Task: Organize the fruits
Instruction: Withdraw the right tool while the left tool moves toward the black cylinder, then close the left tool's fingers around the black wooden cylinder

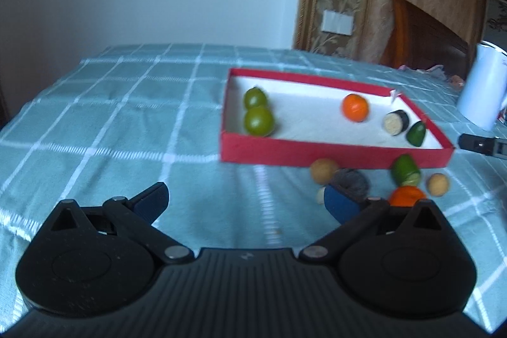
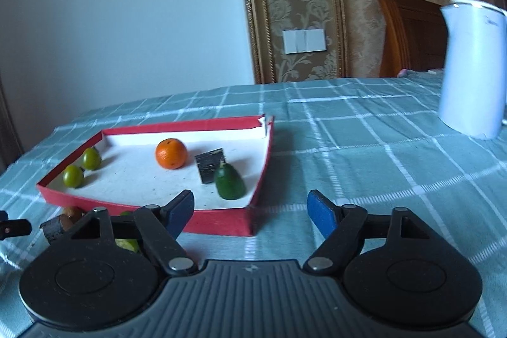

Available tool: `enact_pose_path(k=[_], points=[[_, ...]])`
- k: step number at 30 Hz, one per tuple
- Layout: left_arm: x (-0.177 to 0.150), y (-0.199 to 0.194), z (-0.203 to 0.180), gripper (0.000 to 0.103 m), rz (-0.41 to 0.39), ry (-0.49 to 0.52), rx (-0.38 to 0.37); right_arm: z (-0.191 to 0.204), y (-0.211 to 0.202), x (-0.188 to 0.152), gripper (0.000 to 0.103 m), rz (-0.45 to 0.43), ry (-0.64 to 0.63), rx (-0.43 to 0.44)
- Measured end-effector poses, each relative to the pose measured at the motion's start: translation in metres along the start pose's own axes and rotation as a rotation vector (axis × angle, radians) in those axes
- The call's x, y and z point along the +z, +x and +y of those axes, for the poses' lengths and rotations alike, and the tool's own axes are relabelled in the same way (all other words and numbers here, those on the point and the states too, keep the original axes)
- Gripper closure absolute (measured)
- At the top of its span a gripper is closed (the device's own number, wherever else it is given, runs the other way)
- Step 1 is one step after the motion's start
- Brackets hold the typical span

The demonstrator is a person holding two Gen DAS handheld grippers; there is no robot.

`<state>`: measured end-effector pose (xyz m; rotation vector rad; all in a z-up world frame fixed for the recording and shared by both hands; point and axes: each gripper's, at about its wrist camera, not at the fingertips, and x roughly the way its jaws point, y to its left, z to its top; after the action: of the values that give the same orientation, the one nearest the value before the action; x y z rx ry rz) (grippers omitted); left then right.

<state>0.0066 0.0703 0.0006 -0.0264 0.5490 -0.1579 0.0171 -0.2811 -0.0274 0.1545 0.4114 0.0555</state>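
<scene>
- So, left hand-held gripper (image 1: 245, 201) has its jaws spread wide with nothing between them, hanging over the checked bench (image 1: 111, 116).
- Right hand-held gripper (image 2: 250, 209) is also wide apart and empty, with the near right corner of the red tray (image 2: 218, 224) just ahead of its left finger.
- Inside the tray, ahead-left of the right hand-held gripper: an orange (image 2: 171, 153), a dark green avocado-looking fruit (image 2: 229, 184), a black-wrapped roll piece (image 2: 209, 164) and two green limes (image 2: 82, 167) at the far left.
- Loose on the bench, off the left hand-held gripper's right fingertip in front of the tray: a brown ball (image 1: 324, 170), a grey lump (image 1: 351, 181), a cut green piece (image 1: 406, 174), a second orange (image 1: 407, 196), a small tan ball (image 1: 438, 184).
- White jug (image 2: 472, 68) sits well off to the far right.
</scene>
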Motion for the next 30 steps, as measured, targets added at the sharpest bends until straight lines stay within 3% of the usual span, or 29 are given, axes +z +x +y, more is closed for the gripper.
enact_pose_path(k=[6, 16, 19, 25, 30], points=[[0.006, -0.002, -0.034, 0.0, -0.017, 0.089, -0.032, -0.005, 0.003, -0.003, 0.024, 0.005, 0.011, -0.005], [0.009, 0.023, -0.053, 0.001, 0.031, 0.071, -0.012, -0.003, 0.0, -0.006, 0.023, -0.009, -0.006, -0.008], [0.007, 0.029, -0.055, 0.005, 0.038, 0.069, -0.001, -0.001, -0.001, -0.006, 0.023, -0.009, -0.008, -0.004], [0.007, 0.036, -0.052, 0.02, 0.073, 0.019, -0.054, -0.001, 0.0, -0.006, 0.023, -0.005, -0.004, -0.001], [0.005, 0.038, -0.057, 0.053, 0.114, 0.021, -0.126, -0.002, -0.001, -0.006, 0.02, -0.009, -0.002, -0.006]])
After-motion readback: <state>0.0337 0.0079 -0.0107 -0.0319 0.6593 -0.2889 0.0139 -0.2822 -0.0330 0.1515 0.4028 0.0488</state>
